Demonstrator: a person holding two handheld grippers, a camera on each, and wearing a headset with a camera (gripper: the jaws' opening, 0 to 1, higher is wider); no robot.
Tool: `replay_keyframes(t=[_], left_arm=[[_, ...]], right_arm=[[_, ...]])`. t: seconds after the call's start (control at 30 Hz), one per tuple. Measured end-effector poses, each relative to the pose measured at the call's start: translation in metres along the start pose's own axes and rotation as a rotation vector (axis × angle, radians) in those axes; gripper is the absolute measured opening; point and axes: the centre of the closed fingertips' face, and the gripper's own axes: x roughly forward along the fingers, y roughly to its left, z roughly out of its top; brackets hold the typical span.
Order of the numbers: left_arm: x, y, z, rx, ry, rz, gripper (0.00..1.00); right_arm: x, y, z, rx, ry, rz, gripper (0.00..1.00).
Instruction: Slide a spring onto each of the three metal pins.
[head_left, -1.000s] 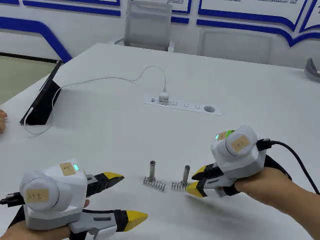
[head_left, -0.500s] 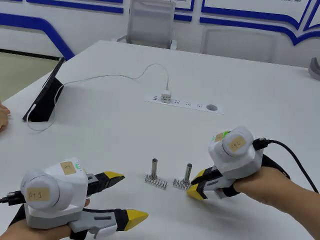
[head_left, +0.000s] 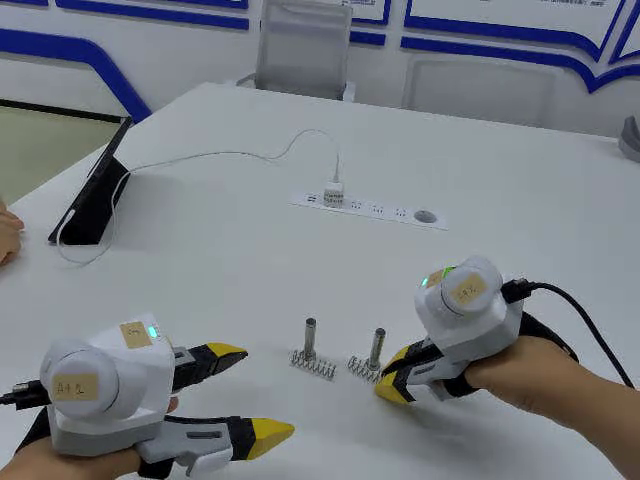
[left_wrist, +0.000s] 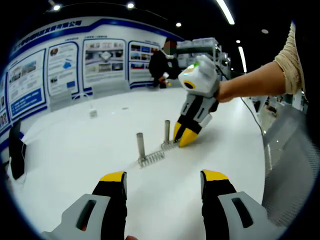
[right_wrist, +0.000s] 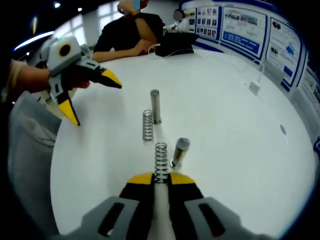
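Coils that fine are looking light, bendy, apt to flick away. Right gripper is pinching the near spring by its end, lying on the table just beside a pin; left gripper is hanging open.

Open table left of pin; second pin, spring hem right gripper, seemingly.

Dull grey metal pins, smooth. Bright wire springs. White bench, smooth, faint sheen. Matt white plastic left gripper, right gripper; yellow tips.
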Motion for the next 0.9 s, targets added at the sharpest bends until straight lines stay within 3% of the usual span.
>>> replay_keyframes(t=[0.4, 0.9], left_arm=[[-0.003, -0.002, 0.001, 0.009, -0.002, 0.000, 0.59], [0.004, -0.020, 0.005, 0.040, 0.003, -0.048, 0.56]], right_arm=[[-0.006, 0.002, 0.004, -0.013, -0.006, -0.009, 0.12], [-0.029, 0.022, 0.005, -0.037, -0.013, 0.031, 0.12]])
